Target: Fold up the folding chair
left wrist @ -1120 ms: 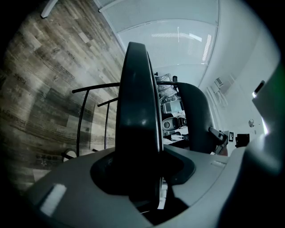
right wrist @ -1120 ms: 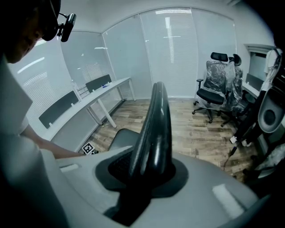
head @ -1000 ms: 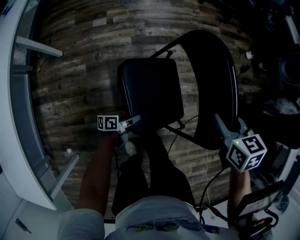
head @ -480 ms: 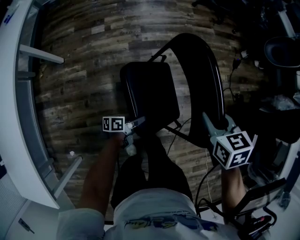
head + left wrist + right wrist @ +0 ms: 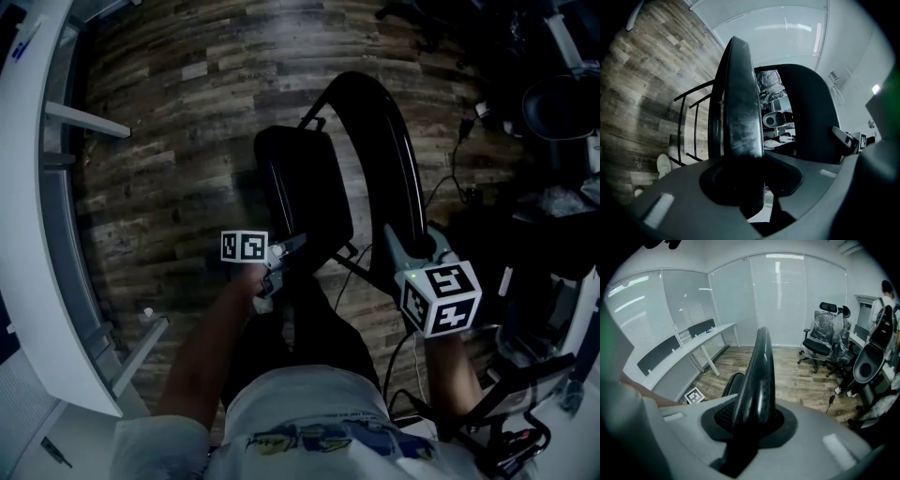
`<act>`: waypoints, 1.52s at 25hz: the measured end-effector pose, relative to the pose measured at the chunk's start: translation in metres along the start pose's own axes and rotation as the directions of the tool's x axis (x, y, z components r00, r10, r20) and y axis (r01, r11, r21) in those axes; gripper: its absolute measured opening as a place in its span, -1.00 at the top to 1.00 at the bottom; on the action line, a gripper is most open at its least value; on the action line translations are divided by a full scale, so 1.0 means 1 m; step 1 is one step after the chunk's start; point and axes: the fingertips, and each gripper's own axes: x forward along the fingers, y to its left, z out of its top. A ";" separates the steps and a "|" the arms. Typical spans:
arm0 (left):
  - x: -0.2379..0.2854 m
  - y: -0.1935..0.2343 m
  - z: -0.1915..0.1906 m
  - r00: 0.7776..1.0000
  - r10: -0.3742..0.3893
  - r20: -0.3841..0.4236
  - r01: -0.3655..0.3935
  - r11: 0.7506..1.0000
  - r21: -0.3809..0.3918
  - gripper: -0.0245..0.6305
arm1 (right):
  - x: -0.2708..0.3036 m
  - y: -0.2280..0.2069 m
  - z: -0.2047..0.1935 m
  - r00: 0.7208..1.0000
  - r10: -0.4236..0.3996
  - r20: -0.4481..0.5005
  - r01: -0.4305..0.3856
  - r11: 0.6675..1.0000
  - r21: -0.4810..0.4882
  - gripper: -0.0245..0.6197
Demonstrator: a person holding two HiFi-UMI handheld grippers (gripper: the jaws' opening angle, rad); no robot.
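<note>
While the folding chair (image 5: 377, 145) stands on the plank floor (image 5: 169, 169) just ahead of us, our left gripper (image 5: 292, 246) has just been closing its jaws, which now pinch the seat's (image 5: 743, 117) near edge. Our right gripper (image 5: 405, 246) clamps narrowly on the backrest (image 5: 759, 376) rim.

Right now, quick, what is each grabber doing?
Left gripper: closed on the chair's seat; its jaws have just been closing.
Right gripper: closed on the chair's backrest.
</note>
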 end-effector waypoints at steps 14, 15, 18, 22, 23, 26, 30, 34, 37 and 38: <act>0.036 -0.036 0.005 0.990 0.137 -0.020 -0.138 0.990 -0.012 0.52 | -0.008 0.011 0.009 1.000 0.017 -0.002 -0.017 1.000 0.012 0.65; 0.039 -0.039 0.005 0.989 0.148 -0.022 -0.148 0.989 -0.016 0.52 | -0.009 0.011 0.010 1.000 0.016 0.000 -0.016 1.000 0.015 0.64; 0.049 -0.050 0.006 0.983 0.182 -0.026 -0.183 0.983 -0.017 0.53 | -0.012 0.012 0.013 1.000 -0.001 0.006 0.001 1.000 0.002 0.66; 0.059 -0.058 0.007 0.975 0.220 -0.025 -0.220 0.975 -0.020 0.53 | -0.015 0.013 0.015 1.000 -0.011 0.009 0.011 1.000 0.000 0.66; 0.061 -0.059 0.008 0.973 0.228 -0.026 -0.229 0.973 -0.021 0.53 | -0.014 0.015 0.015 1.000 -0.013 0.011 0.013 1.000 -0.001 0.66; 0.068 -0.062 0.008 0.967 0.252 -0.032 -0.253 0.967 -0.020 0.53 | -0.013 0.021 0.016 1.000 -0.020 0.013 0.020 1.000 -0.012 0.66; 0.077 -0.067 0.009 0.960 0.278 -0.036 -0.279 0.960 -0.016 0.53 | -0.012 0.025 0.017 0.999 -0.028 0.020 0.029 0.999 -0.023 0.66; 0.087 -0.071 0.010 0.950 0.309 -0.040 -0.310 0.951 -0.015 0.53 | -0.012 0.029 0.018 0.999 -0.033 0.023 0.034 0.999 -0.030 0.66; 0.095 -0.073 0.011 0.942 0.333 -0.040 -0.333 0.943 -0.008 0.53 | -0.012 0.034 0.018 0.999 -0.031 0.027 0.032 0.999 -0.036 0.64; 0.096 -0.073 0.010 0.940 0.340 -0.044 -0.340 0.940 -0.008 0.53 | -0.012 0.035 0.018 0.999 -0.031 0.029 0.032 0.999 -0.036 0.64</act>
